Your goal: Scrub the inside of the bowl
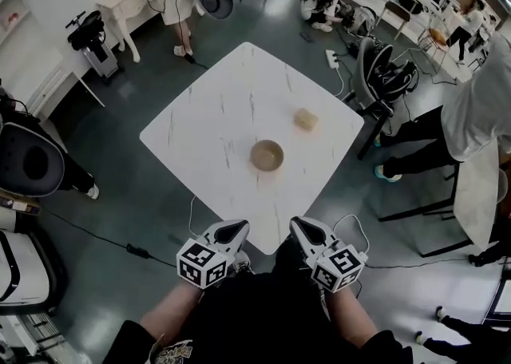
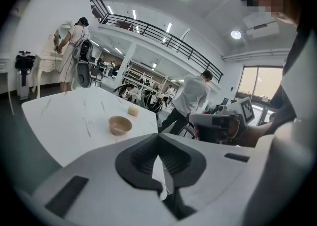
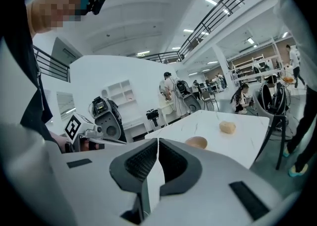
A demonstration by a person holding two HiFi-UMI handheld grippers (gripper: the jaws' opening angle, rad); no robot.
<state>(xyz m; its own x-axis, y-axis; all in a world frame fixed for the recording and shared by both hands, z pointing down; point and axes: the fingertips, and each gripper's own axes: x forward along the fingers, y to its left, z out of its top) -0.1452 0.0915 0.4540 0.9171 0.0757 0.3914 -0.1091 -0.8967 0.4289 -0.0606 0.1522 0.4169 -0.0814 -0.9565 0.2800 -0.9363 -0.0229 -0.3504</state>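
Both shut and empty, our left tongs (image 1: 238,231) and right tongs (image 1: 302,231) hang short of bowl (image 1: 267,156) and sponge (image 1: 306,120); we judge scrubbing unstarted.

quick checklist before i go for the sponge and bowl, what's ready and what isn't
1. Bowl upright on the table: ok.
2. Tan sponge lying free, apart from the bowl: ok.
3. Left gripper open to grasp: not ok, shut and empty.
4. Right gripper open to grasp: not ok, shut and empty.
5. Nothing lying between grippers and bowl: ok.
6. Dirt inside bowl: cannot tell.
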